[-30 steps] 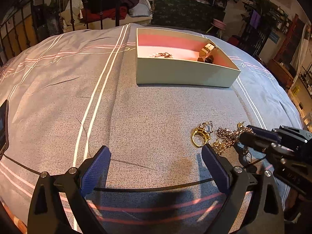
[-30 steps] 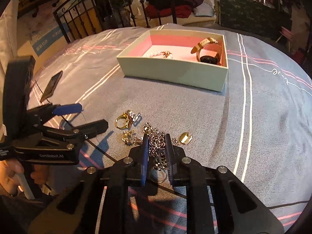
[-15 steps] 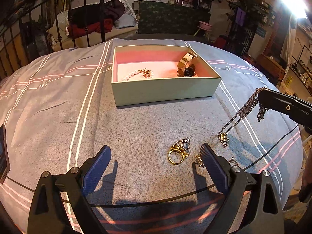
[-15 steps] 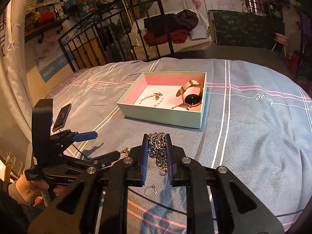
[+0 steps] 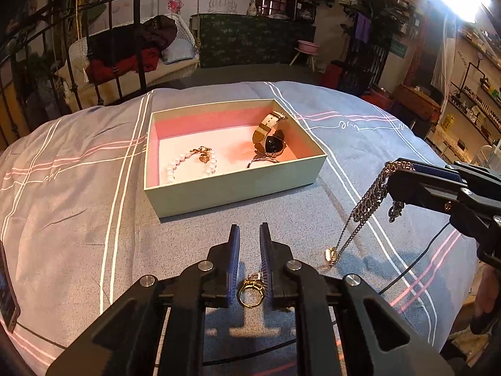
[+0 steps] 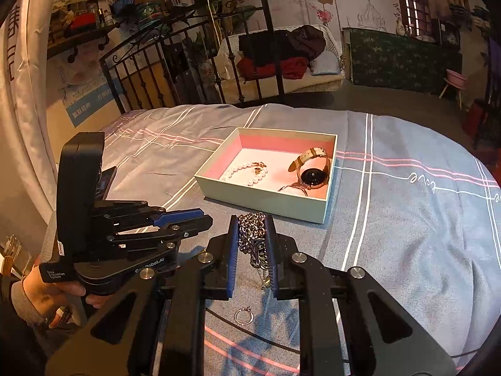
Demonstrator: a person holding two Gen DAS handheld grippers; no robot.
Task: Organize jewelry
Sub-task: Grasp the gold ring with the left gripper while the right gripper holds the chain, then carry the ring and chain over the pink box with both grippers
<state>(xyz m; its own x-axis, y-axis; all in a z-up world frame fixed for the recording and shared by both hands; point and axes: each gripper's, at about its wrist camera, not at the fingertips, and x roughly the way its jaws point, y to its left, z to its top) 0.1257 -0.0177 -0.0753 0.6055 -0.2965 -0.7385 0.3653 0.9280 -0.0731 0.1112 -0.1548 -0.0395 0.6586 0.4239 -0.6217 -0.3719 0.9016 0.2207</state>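
Note:
My right gripper [image 6: 252, 219] is shut on a silver chain necklace [image 6: 253, 235]. In the left wrist view the necklace [image 5: 366, 200] hangs from the right gripper [image 5: 394, 172], its gold pendant just above the grey bedspread. My left gripper [image 5: 249, 228] is shut, only a narrow slit between its blue pads, and hovers above the bed. Through that slit a gold ring [image 5: 250, 291] shows, apparently lying on the bedspread below. Beyond stands the pale green box [image 5: 235, 191] with a pink lining, holding a pearl bracelet [image 5: 191, 163] and a watch [image 5: 271, 144].
A small silver ring [image 6: 243, 316] lies on the bedspread under the right gripper. A phone [image 6: 108, 178] rests at the bed's left side. Behind the bed stands a black iron rail [image 6: 194, 72]. A hand [image 6: 47, 291] holds the left gripper [image 6: 200, 217].
The left jaws went from wide open to shut and the gripper shifted over the gold ring. The right gripper lifted the chain off the bed, so it now hangs.

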